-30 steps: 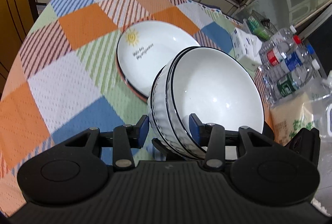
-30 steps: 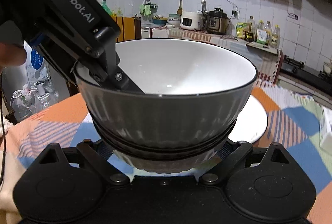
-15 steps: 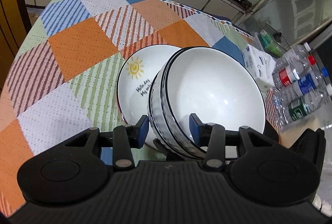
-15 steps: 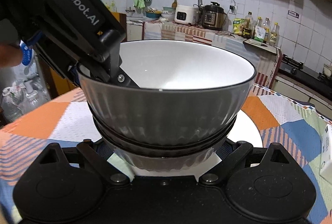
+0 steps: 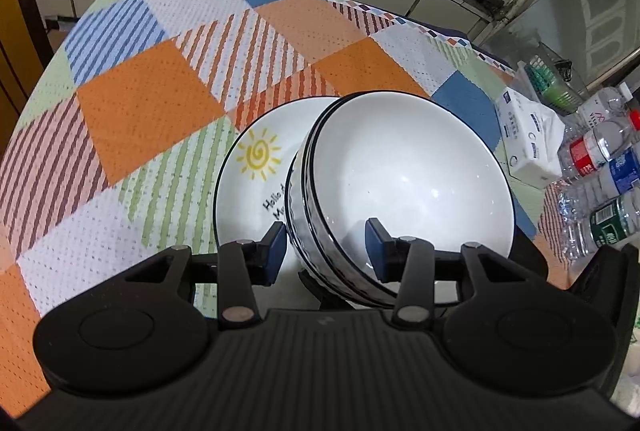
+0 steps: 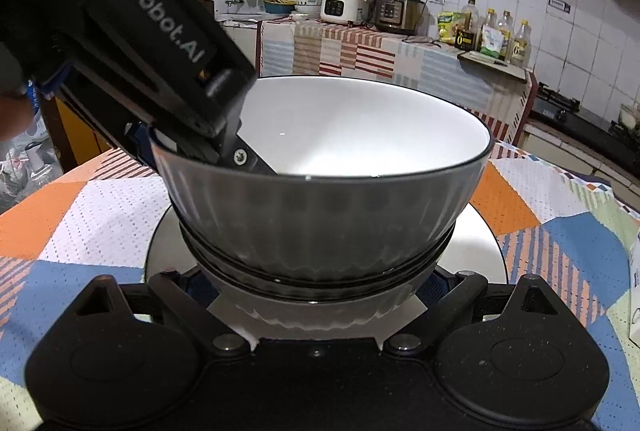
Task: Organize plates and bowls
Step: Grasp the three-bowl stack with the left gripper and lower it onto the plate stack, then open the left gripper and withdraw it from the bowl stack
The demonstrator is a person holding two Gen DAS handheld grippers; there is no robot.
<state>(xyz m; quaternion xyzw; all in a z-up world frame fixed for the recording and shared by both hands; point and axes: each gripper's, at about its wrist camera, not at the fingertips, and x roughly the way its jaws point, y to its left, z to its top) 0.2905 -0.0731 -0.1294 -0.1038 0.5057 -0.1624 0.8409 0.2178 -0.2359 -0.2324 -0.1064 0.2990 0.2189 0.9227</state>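
A stack of white ribbed bowls with black rims (image 5: 404, 187) hangs over a white plate with a yellow sun drawing (image 5: 256, 175) on the chequered tablecloth. My left gripper (image 5: 326, 247) straddles the stack's rim, one finger inside the top bowl and one outside. In the right wrist view the bowl stack (image 6: 320, 215) fills the middle above the plate (image 6: 476, 251). My right gripper (image 6: 316, 295) holds the stack low at its base; its fingertips are hidden under the bowls. The left gripper's body (image 6: 132, 43) shows at the upper left.
A tissue pack (image 5: 528, 139) and several plastic water bottles (image 5: 604, 183) lie at the table's right edge. The tablecloth (image 5: 140, 103) stretches far and left. A counter with a rice cooker (image 6: 344, 5) and oil bottles stands behind the table.
Both grippers have carried the bowl stack over the sun plate and lower; the plate now lies right beneath the bowls.
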